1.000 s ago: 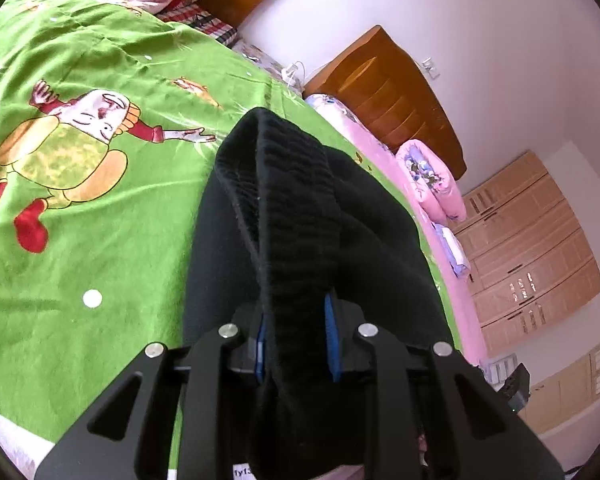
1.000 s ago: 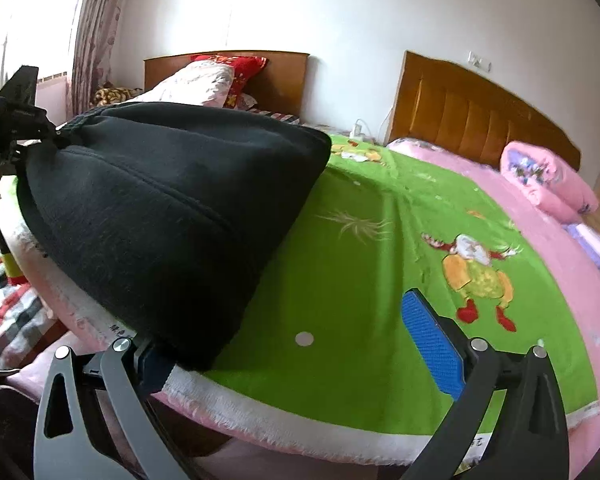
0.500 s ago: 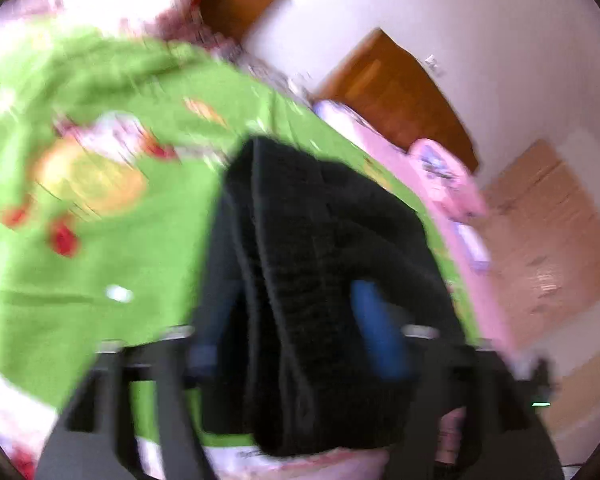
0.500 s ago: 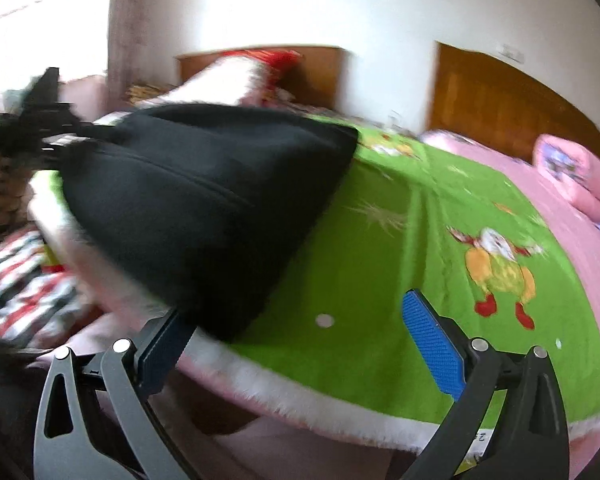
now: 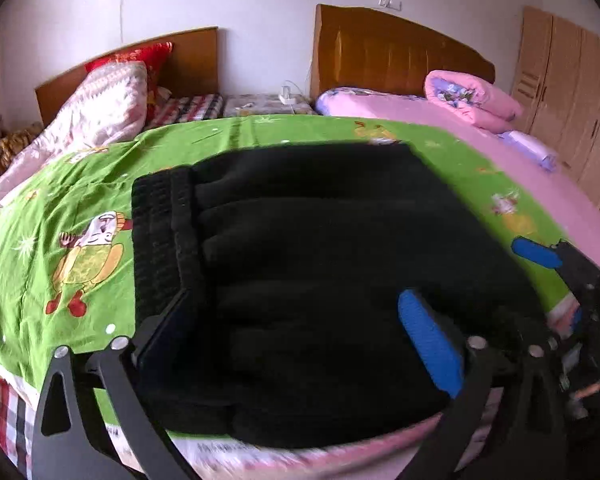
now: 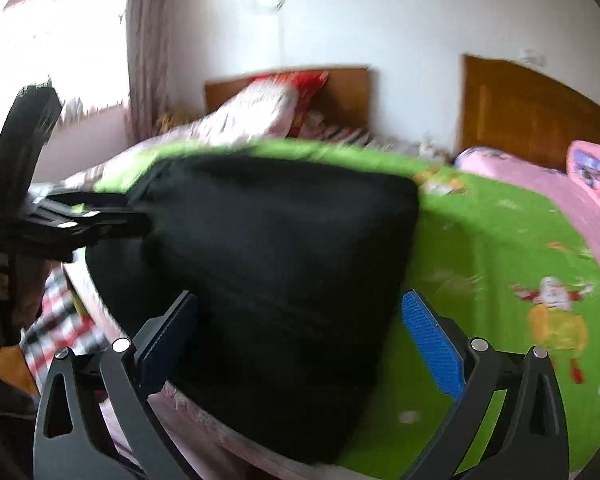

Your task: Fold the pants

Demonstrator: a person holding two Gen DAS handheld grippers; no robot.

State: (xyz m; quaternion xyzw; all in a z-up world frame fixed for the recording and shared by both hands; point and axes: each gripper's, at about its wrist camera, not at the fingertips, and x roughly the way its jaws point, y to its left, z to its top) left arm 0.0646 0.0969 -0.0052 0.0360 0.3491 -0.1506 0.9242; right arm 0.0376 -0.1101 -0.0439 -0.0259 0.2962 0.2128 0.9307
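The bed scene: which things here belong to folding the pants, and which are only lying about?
For the job:
black pants, folded on the green blanket
left claw, open
right claw, open

Only lying about:
pink quilt roll
red pillow
pale floral quilt
wooden wardrobe

Daylight is flooding in through the window (image 6: 40,40), blowing it out to white. Motion blur is smearing the right wrist view; the left is staying sharper. Fisheye curvature is bending both frames' edges.
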